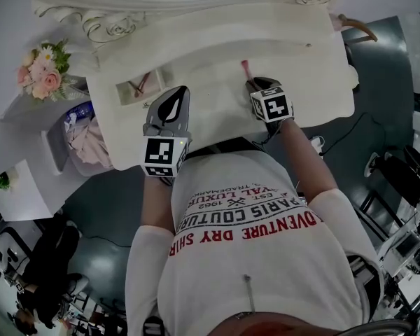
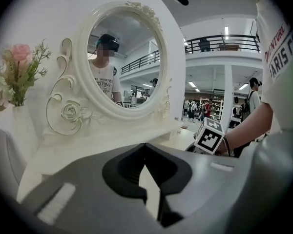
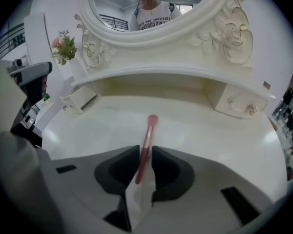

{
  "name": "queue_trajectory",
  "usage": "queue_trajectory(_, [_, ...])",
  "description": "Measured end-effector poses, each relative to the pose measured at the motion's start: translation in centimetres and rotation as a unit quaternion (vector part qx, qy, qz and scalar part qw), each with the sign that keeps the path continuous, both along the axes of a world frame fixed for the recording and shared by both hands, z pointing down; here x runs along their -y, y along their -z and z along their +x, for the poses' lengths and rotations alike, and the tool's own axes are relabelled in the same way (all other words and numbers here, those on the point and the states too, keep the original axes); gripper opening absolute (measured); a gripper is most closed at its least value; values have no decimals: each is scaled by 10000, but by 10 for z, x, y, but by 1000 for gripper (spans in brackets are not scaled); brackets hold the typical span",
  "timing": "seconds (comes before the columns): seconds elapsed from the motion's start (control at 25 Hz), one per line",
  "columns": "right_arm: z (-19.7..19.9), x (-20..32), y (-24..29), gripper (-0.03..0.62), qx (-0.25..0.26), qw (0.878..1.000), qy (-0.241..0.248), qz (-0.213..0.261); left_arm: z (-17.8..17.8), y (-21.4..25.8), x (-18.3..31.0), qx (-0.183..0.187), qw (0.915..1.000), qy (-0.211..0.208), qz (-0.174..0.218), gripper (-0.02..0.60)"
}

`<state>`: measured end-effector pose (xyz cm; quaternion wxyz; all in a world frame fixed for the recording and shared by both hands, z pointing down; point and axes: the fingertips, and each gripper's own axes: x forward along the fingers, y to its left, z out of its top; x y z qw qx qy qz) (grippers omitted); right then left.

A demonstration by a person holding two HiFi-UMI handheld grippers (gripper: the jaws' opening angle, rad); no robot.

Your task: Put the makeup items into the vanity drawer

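Observation:
A pink makeup brush (image 1: 246,70) lies on the white vanity top (image 1: 315,61). My right gripper (image 1: 260,84) is low over the brush's near end. In the right gripper view the brush handle (image 3: 147,140) runs between the jaws, which stand narrow around it, with a sliver of light on its right side. The gripper (image 3: 145,152) is open, and the brush rests on the top. The small drawer (image 1: 124,95) at the vanity's left stands pulled out, with a thin reddish item (image 1: 141,84) in it. My left gripper (image 1: 173,96) hovers beside it, shut and empty, its tips (image 2: 145,147) meeting.
An oval mirror (image 2: 124,57) with carved roses rises behind the top. A closed small drawer (image 3: 239,104) with knobs sits at the back right. Pink flowers (image 1: 42,68) stand at the left. Below them is a bin with pink cloth (image 1: 84,142). My body is close to the front edge.

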<state>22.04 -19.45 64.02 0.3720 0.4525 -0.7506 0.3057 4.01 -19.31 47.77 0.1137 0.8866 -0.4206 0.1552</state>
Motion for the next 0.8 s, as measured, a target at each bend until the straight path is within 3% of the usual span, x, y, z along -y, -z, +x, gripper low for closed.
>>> queue_trajectory(0.08, [4,1,-1,57,-31,10000,6,11,0,-2,-3,15,10000,56,0,11])
queue_trajectory(0.24, [3,-2,2,54,17,9999,151,-45,-1,3,-14,-1,9999,115,54,11])
queue_trajectory(0.4, [-11,10,28,52,134,9990,325,292,-14,16,-16,-12,9994,256,239,11])
queue_trajectory(0.8, [-115,26,99,52,412,9836,1395,1067,-91,50,-22,40,9954,785,552,11])
